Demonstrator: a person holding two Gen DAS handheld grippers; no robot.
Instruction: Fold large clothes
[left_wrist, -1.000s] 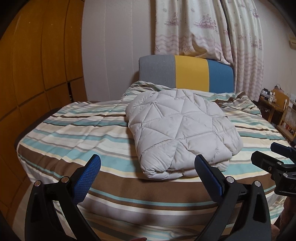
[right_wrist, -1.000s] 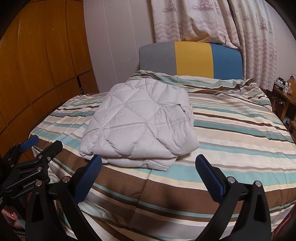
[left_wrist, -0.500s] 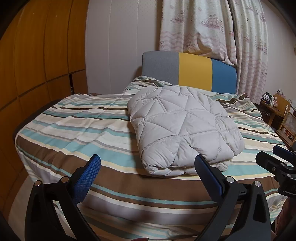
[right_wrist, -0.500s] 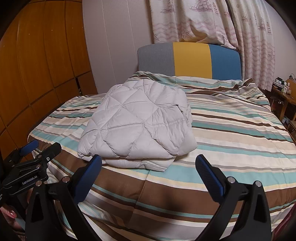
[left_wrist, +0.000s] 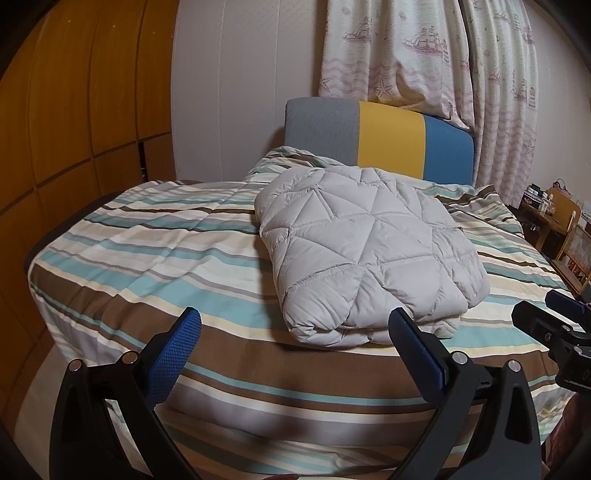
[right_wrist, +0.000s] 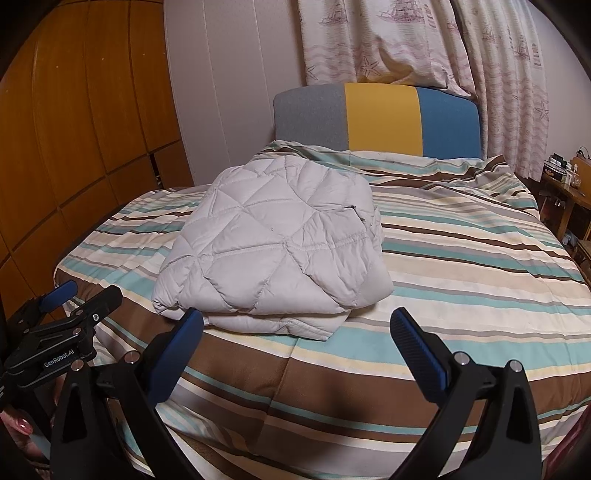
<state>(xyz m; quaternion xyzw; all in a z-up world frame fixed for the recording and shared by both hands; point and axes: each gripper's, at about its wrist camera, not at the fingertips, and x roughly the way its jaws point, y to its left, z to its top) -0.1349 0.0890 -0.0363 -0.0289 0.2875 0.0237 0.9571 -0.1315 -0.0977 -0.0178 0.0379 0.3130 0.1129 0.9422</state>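
Padding is what I judge first: my one task item, a pale grey quilted jacket (left_wrist: 365, 251), looks puffy, soft and light, so it should compress under the pads and spring back when let go. Its shell looks smooth, so I expect it to slide in a shallow pinch. I would take hold at the stacked edge nearest me, where the layers meet the striped bedcover (left_wrist: 155, 258), biting deep enough to catch every layer rather than the top skin alone. It already lies folded into a thick rectangular bundle, so I judge the folding nearly or fully done.

Taking the headboard (left_wrist: 380, 144) as my mark: the jacket lies on the bedcover in front of it, its far edge close below the headboard and its near edge toward me. Both of my tools sit on the near side of the jacket, farthest from the headboard, apart from the fabric.

My left gripper (left_wrist: 293, 328) has its jaws spread wide and holds nothing. My right gripper (right_wrist: 295, 328) is likewise spread and empty, with the bundle's near edge showing between its fingers.

Counted: one jacket, one bedcover, one headboard in three colour bands, two grippers. Curtain (right_wrist: 406, 40) panels hang behind the headboard; I count two, though the folds may hide a seam.
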